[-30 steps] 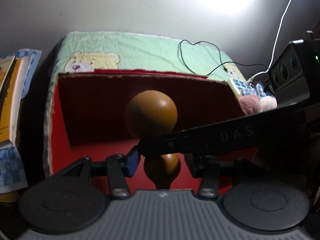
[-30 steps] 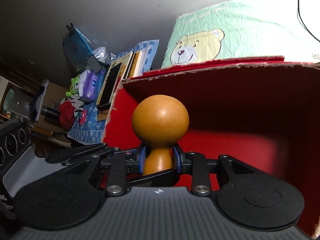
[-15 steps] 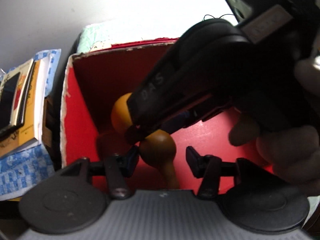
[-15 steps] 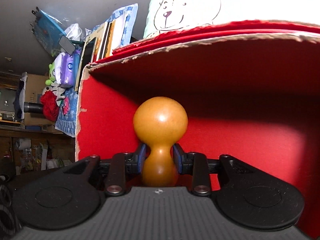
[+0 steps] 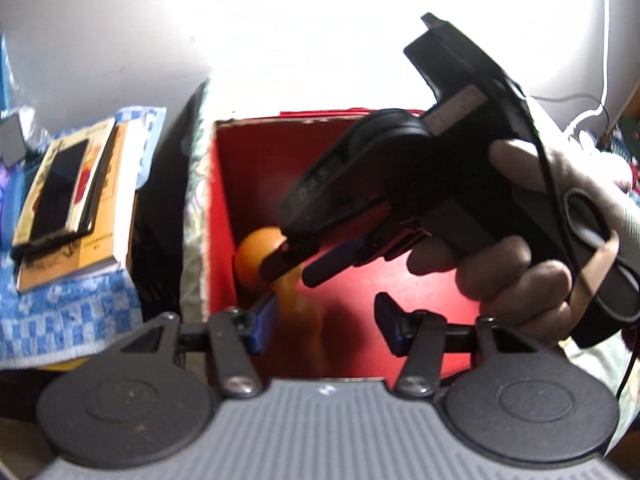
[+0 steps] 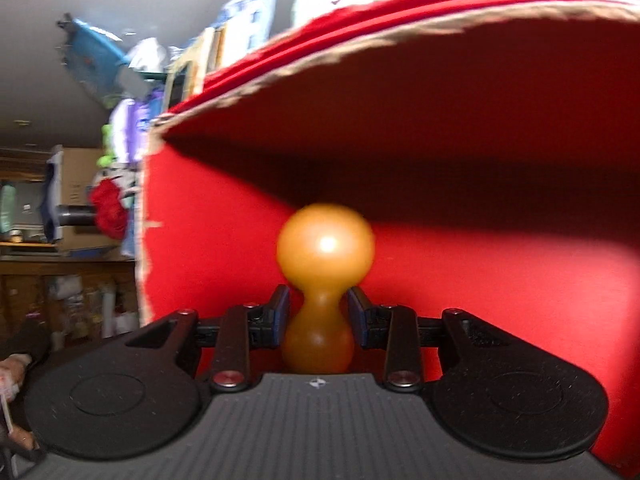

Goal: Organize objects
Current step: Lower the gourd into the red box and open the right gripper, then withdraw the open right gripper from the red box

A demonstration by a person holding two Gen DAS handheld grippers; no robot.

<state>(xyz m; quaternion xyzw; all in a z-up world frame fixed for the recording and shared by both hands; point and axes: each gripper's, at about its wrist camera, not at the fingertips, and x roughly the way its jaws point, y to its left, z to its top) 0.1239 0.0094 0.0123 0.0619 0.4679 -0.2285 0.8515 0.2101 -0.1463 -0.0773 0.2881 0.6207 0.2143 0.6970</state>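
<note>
1. At far left, a stack of books (image 5: 76,196) was seen on a blue checked cloth (image 5: 68,316), well apart from the work.
2. The left gripper (image 5: 326,322) was held over the red box (image 5: 224,216); its jaws stood apart and nothing was pressed between them, though the blurred gourd lay beside the left pad.
3. The release step was judged in hand: the orange gourd (image 6: 324,280) was lowered inside the red box, near its left wall.
4. The right gripper (image 6: 318,312) was opening; gaps showed beside the gourd's waist, so no grip was kept.
5. A clean withdrawal was called for next, with the two grippers crowded together.
</note>
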